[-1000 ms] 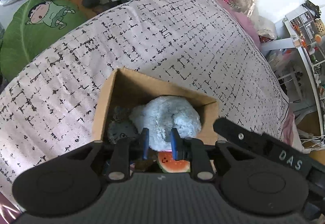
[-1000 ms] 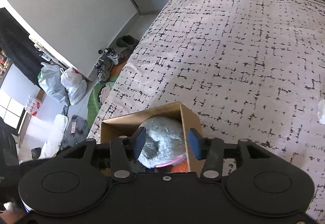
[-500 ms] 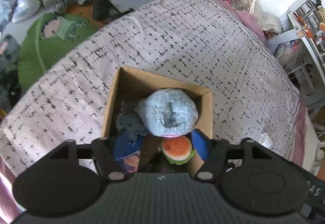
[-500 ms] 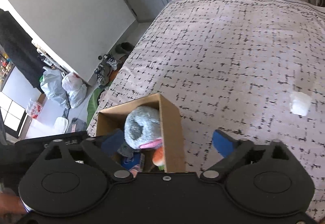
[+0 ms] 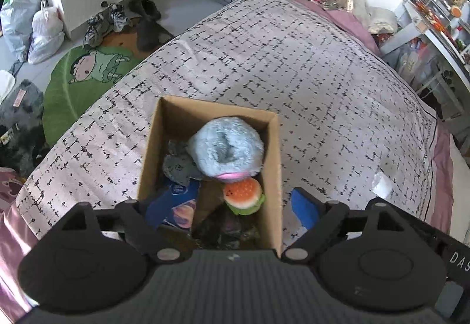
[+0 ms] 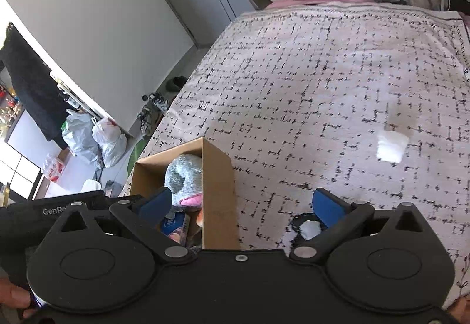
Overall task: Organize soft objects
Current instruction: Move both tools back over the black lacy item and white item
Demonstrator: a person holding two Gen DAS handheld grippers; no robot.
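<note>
Fluffy pale-blue plush (image 5: 225, 149) with a pink edge lies uppermost in the cardboard box (image 5: 273, 177) on the bed (image 5: 323, 83), above a grey soft toy (image 5: 179, 167), a burger plush (image 5: 243, 196) and a blue packet (image 5: 176, 200). Both the left hand-held gripper (image 5: 226, 206) and the right hand-held gripper (image 6: 241, 206) are spread wide, holding nothing. A white wad (image 6: 392, 146) lies well apart.

Green rug (image 5: 85, 74), shoes (image 5: 107, 20), bags (image 5: 32, 27).

Bright daylight is washing the black-flecked pale bedspread (image 6: 323, 83); fisheye bending is curving the edges, motion blur is smearing the small white soft block (image 6: 392, 146), corners are vignetting dark.
</note>
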